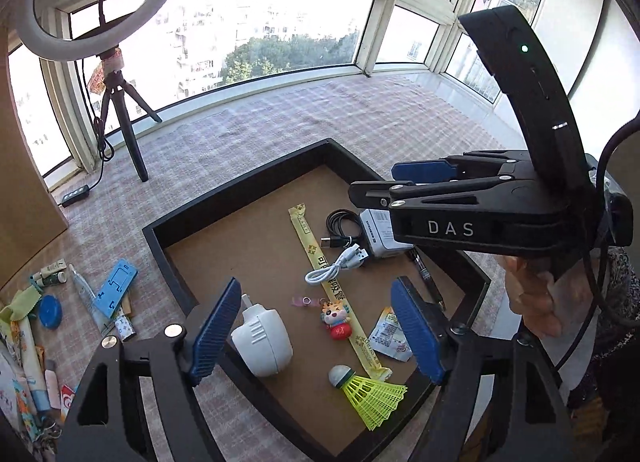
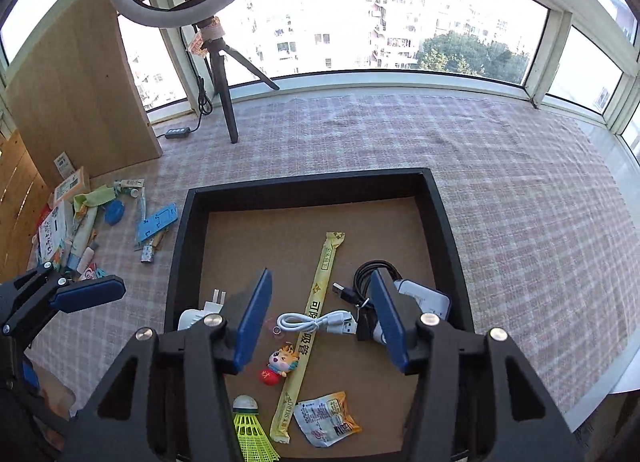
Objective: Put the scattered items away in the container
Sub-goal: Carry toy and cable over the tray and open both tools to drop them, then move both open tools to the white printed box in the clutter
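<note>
Several items already in the black tray (image 2: 444, 230): yellow sachet strip (image 2: 316, 310), white cable (image 2: 316, 322), black cable (image 2: 366, 274), white plug (image 1: 262, 338), cartoon keychain (image 2: 280, 364), shuttlecock (image 1: 368, 392), snack packet (image 2: 326, 416). More scattered left of it on the checked cloth (image 2: 500, 190): blue stand (image 2: 156, 224), blue cap (image 2: 114, 213), tubes. Left tongs (image 1: 316, 330) spread wide above the tray, empty. Right tongs (image 2: 316, 318) likewise released, empty, over the cables.
</note>
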